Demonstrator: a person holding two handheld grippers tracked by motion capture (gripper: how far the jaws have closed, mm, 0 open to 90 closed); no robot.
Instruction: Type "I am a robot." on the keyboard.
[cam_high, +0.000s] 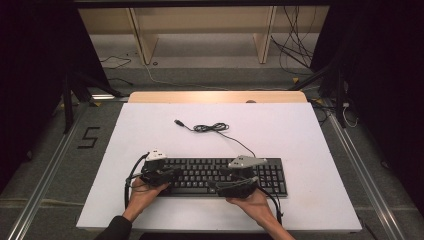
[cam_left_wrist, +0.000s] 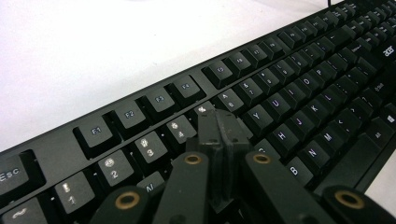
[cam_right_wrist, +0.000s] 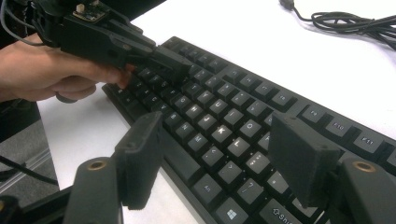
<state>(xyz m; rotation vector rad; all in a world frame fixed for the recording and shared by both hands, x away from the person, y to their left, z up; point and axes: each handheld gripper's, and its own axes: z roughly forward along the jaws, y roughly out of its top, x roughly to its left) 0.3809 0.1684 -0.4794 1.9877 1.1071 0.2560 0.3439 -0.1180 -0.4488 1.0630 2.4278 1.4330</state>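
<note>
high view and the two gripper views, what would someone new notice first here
The black keyboard lies across the near part of the white table, with its loose cable coiled behind it. Both hand-held grippers sit over the keys: the left gripper has its jaws shut together, tips down among the number and upper letter keys. The right gripper hangs with jaws wide open above the keys at the keyboard's right side.

Both forearms reach in from the near edge, each hand gripping a tool. The left gripper points forward and down, its jaws pressed fully together. The right gripper angles toward it, jaws spread wide with nothing between them.
</note>
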